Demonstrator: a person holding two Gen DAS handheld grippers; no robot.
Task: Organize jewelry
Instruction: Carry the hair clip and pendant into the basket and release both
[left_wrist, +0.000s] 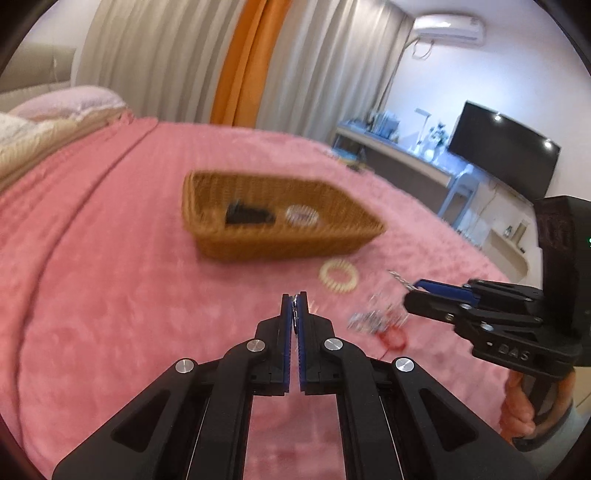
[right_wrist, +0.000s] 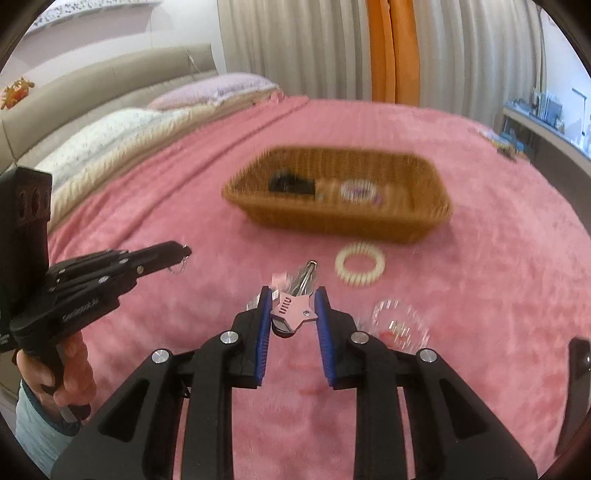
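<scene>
Nearest, the right gripper (right_wrist: 291, 306) pinches a pink star-shaped hair clip (right_wrist: 291, 314); the left gripper (left_wrist: 294, 314) is clamped on a thin silver chain (left_wrist: 295, 314). On the pink bed (right_wrist: 498, 277), a clear beaded bracelet (right_wrist: 400, 325) lies right, a cream bracelet (right_wrist: 360, 268) farther. Beyond, the wicker basket (right_wrist: 343, 221) holds a black item (right_wrist: 291, 183) and a beaded bracelet (right_wrist: 360, 192).

A brown woven basket (right_wrist: 424, 221) sits on the pink fuzzy bed (right_wrist: 147, 221); cream ridged bracelet (right_wrist: 360, 264); pink star-shaped hair clip (right_wrist: 293, 312); orange curtain (right_wrist: 391, 48).
</scene>
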